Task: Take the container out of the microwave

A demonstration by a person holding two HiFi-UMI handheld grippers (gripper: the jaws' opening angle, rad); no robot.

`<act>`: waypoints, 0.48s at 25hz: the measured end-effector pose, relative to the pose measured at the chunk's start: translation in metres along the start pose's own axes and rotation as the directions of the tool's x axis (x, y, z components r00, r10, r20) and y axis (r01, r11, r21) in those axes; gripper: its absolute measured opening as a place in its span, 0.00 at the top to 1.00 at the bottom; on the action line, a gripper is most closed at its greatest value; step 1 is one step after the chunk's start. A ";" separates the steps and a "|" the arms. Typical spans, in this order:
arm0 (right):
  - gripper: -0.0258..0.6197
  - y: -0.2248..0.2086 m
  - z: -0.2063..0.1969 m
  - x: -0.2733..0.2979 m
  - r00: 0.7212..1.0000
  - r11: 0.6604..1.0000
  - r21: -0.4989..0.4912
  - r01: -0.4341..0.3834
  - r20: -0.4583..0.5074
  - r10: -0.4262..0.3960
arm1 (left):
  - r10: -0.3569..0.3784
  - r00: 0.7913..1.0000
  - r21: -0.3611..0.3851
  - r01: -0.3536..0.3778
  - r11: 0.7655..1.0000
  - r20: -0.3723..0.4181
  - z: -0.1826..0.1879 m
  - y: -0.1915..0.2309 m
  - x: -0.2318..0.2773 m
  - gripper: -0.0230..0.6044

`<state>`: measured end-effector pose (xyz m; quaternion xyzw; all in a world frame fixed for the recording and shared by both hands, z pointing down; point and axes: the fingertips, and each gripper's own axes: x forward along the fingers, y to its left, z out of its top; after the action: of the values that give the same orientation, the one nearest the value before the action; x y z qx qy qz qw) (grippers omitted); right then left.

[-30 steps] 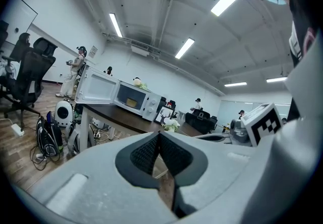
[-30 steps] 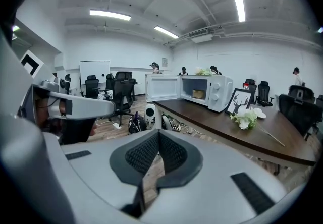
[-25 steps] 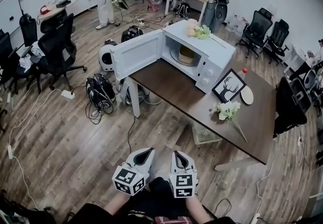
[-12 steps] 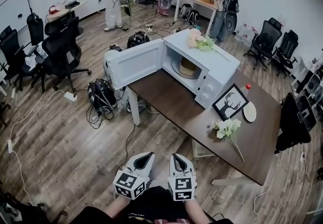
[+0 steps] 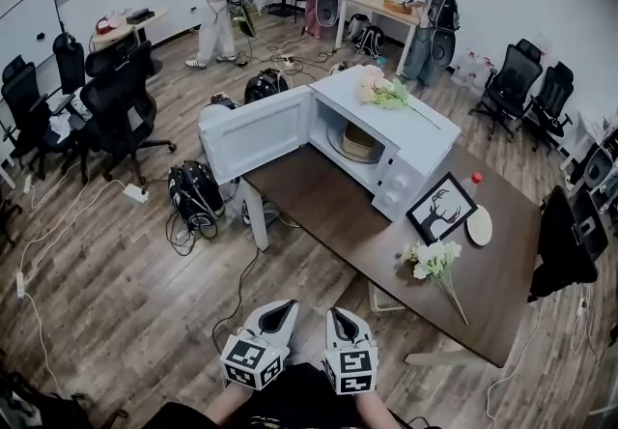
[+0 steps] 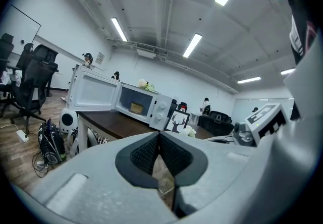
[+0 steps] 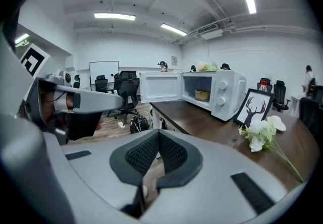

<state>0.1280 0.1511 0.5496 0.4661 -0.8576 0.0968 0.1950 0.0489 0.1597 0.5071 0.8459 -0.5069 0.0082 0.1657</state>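
A white microwave (image 5: 406, 142) stands on the dark wooden table (image 5: 328, 200) with its door (image 5: 256, 132) swung wide open to the left. Inside sits a round tan container (image 5: 359, 140), also seen as the container (image 6: 136, 107) and the container (image 7: 202, 95) in the two gripper views. My left gripper (image 5: 280, 306) and right gripper (image 5: 337, 313) hang side by side low in the head view, over the floor and well short of the table. Both are shut with nothing between the pads, as the left gripper (image 6: 159, 134) and right gripper (image 7: 158, 134) show.
On the table stand a framed deer picture (image 5: 439, 208), white flowers (image 5: 433, 261), a round white plate (image 5: 479, 225) and a red-capped bottle (image 5: 473, 179). More flowers (image 5: 381, 89) lie on the microwave. A backpack (image 5: 193, 193), cables and office chairs (image 5: 116, 113) crowd the floor at left. People stand at the back.
The view has drawn closer to the table, and the microwave now sits lower and nearer in the head view. Both grippers stay shut, side by side.
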 end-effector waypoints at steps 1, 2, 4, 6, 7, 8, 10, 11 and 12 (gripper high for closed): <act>0.95 -0.002 0.000 0.002 1.000 1.000 -0.007 0.002 -0.004 -0.002 | -0.003 1.000 -0.003 0.003 1.000 0.007 0.001 0.002 0.004 0.95; 0.95 -0.005 0.001 0.004 1.000 1.000 -0.015 0.006 -0.009 -0.007 | -0.009 1.000 -0.006 0.009 1.000 0.010 0.002 0.002 0.008 0.95; 0.95 -0.011 0.001 0.008 1.000 1.000 -0.023 0.017 -0.018 -0.018 | -0.025 1.000 -0.012 0.026 1.000 0.007 0.001 0.003 0.017 0.95; 0.95 -0.017 0.003 0.012 0.999 0.999 -0.025 0.031 -0.021 -0.031 | -0.042 0.999 -0.017 0.042 0.999 0.000 0.000 0.005 0.028 0.95; 0.95 -0.020 0.005 0.015 0.999 0.999 -0.026 0.038 -0.021 -0.039 | -0.051 0.999 -0.018 0.051 0.999 -0.001 0.002 0.006 0.034 0.95; 0.95 -0.024 0.007 0.018 0.999 0.999 -0.028 0.045 -0.021 -0.046 | -0.061 0.998 -0.016 0.061 0.998 0.000 0.004 0.008 0.040 0.95; 0.95 -0.030 0.012 0.025 0.998 0.998 -0.024 0.057 -0.022 -0.057 | -0.080 0.997 -0.007 0.080 0.997 0.002 0.010 0.011 0.051 0.95; 0.95 -0.033 0.013 0.030 0.998 0.998 -0.020 0.063 -0.023 -0.064 | -0.089 0.996 0.000 0.089 0.996 0.000 0.013 0.012 0.057 0.95; 0.95 -0.036 0.014 0.035 0.997 0.997 -0.014 0.070 -0.025 -0.070 | -0.099 0.995 0.007 0.099 0.995 -0.004 0.015 0.014 0.063 0.95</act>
<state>0.1375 0.1000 0.5507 0.4932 -0.8388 0.0901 0.2123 0.0650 0.0950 0.5086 0.8706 -0.4640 0.0034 0.1637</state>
